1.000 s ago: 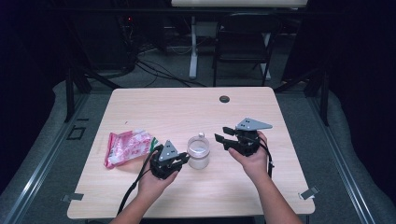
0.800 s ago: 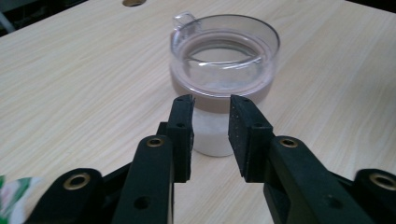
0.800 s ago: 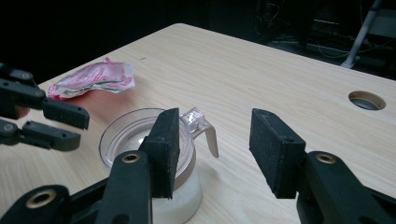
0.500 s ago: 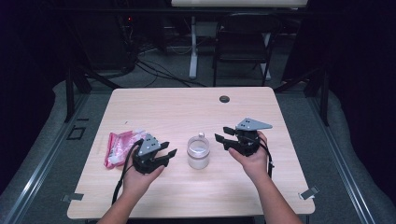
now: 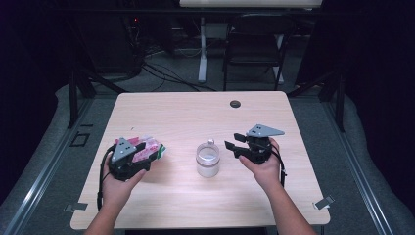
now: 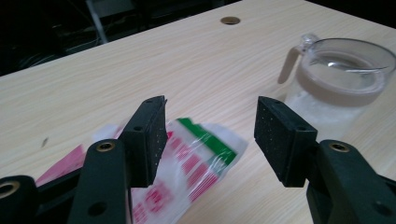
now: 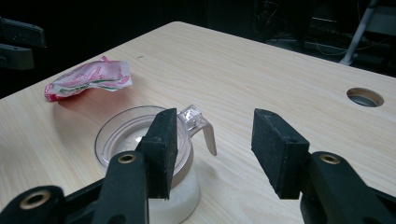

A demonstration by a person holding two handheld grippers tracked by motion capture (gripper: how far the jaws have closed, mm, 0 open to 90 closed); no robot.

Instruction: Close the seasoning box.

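High view: a pale wooden table (image 5: 195, 205) takes up the middle of the frame, with a person's two forearms coming in from the bottom edge. At lower left, the left gripper (image 5: 143, 155) sits over a red, white and green plastic packet (image 5: 149, 149) lying flat on the tabletop. Its jaws have just been opening, and now stand moderately apart with nothing pinched between them.

Left gripper view: the two black jaws rise from the bottom of the frame with a clear gap between them, and the packet (image 6: 196, 163) lies on the wood below and behind that gap, partly hidden by the jaw on the left. Neither pad touches it. A clear plastic jar (image 6: 341, 84) with a hinged lid tab stands at the upper right of this frame, and a small round hole in the table (image 6: 229, 20) shows near the top edge.

Back in the high view, the jar (image 5: 208, 159) stands upright in the centre, between the two hands and apart from both. Right of it, the right gripper (image 5: 232, 145) points toward the jar with jaws spread wide and empty.

Right gripper view: the jar (image 7: 135, 140) sits in the lower left, behind the jaw on the left, untouched, and the packet (image 7: 88, 79) lies at upper left.
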